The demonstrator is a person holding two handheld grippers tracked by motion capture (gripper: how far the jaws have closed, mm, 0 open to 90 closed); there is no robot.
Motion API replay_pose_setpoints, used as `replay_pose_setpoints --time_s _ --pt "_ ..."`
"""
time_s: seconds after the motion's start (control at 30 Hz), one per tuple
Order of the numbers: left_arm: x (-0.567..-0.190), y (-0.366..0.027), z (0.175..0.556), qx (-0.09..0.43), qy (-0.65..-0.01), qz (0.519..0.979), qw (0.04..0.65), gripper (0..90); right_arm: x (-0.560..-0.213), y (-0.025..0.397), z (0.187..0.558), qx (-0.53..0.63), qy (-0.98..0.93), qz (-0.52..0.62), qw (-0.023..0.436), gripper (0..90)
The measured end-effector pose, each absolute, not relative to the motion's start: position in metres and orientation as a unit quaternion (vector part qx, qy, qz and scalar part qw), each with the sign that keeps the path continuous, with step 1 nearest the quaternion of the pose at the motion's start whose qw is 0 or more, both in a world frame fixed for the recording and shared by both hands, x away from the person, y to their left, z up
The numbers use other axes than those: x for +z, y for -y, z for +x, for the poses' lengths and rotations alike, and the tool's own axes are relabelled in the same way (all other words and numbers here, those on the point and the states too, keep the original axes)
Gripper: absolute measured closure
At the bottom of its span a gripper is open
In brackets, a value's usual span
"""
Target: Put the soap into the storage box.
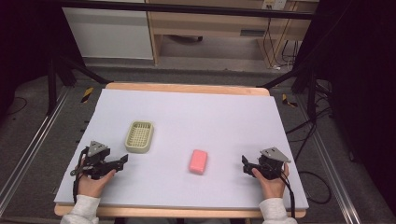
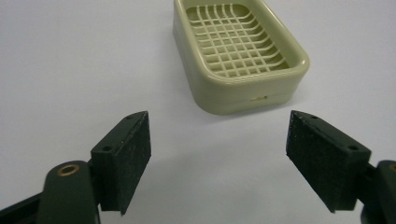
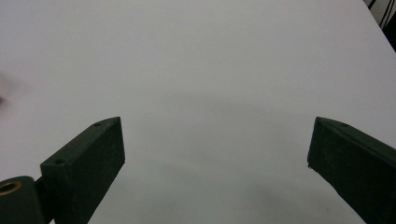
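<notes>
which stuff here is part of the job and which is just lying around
Part of the job:
- soap dish, empty, ahead of the open left gripper
- pink soap bar, on the mat between the grippers
- right gripper, open, holding nothing

Just lying about:
- desk behind the table
- cables on the floor

Grey carpeted floor (image 1: pixel 42 116), wooden desk (image 1: pixel 210 21) beyond, white cabinet (image 1: pixel 109 32), black curtains (image 1: pixel 369 70)

The soap dish (image 2: pixel 240 56) looks like pale olive plastic, smooth with a soft sheen, its floor a moulded grid. The pink soap bar (image 1: pixel 198 161) appears matt and smooth. The table (image 1: pixel 224 116) carries a matt, pale lilac sheet over a wooden top, bare wood showing along its far edge. The left gripper (image 2: pixel 218 154) has matt black, rough-grained pads (image 2: pixel 135 154).
</notes>
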State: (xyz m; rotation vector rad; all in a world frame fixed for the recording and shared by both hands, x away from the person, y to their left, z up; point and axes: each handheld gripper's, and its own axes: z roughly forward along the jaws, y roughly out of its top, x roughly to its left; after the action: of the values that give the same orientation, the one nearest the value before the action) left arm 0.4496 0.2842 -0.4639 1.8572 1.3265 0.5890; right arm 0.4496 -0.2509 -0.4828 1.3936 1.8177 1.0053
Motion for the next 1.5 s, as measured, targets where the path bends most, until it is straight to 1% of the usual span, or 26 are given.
replay_pose_setpoints --time_s 0.1,0.17,0.2,0.27,0.33,1.1,1.5 --pt "-0.463 -0.282 0.448 0.233 -0.518 0.73 0.381 22.9 -0.483 0.25 0.448 0.382 -0.691 0.524 0.32 4.3" --pt "-0.462 -0.28 0.448 0.226 -0.52 0.727 0.387 23.3 -0.483 0.249 0.448 0.383 -0.692 0.522 0.321 4.3" --pt "-0.461 -0.278 0.447 0.217 -0.52 0.723 0.4 23.8 -0.484 0.248 0.448 0.386 -0.695 0.518 0.318 4.3" --pt "-0.459 -0.275 0.445 0.22 -0.516 0.723 0.402 24.0 -0.485 0.248 0.447 0.385 -0.696 0.517 0.315 4.5" --pt "-0.458 -0.272 0.445 0.22 -0.511 0.728 0.402 24.4 -0.485 0.247 0.446 0.386 -0.696 0.513 0.321 4.6" --pt "-0.452 -0.248 0.439 0.223 -0.488 0.739 0.408 24.9 -0.486 0.249 0.447 0.391 -0.693 0.52 0.31 5.2" --pt "-0.447 -0.233 0.441 0.226 -0.468 0.751 0.408 24.9 -0.486 0.249 0.447 0.388 -0.695 0.518 0.313 5.6"
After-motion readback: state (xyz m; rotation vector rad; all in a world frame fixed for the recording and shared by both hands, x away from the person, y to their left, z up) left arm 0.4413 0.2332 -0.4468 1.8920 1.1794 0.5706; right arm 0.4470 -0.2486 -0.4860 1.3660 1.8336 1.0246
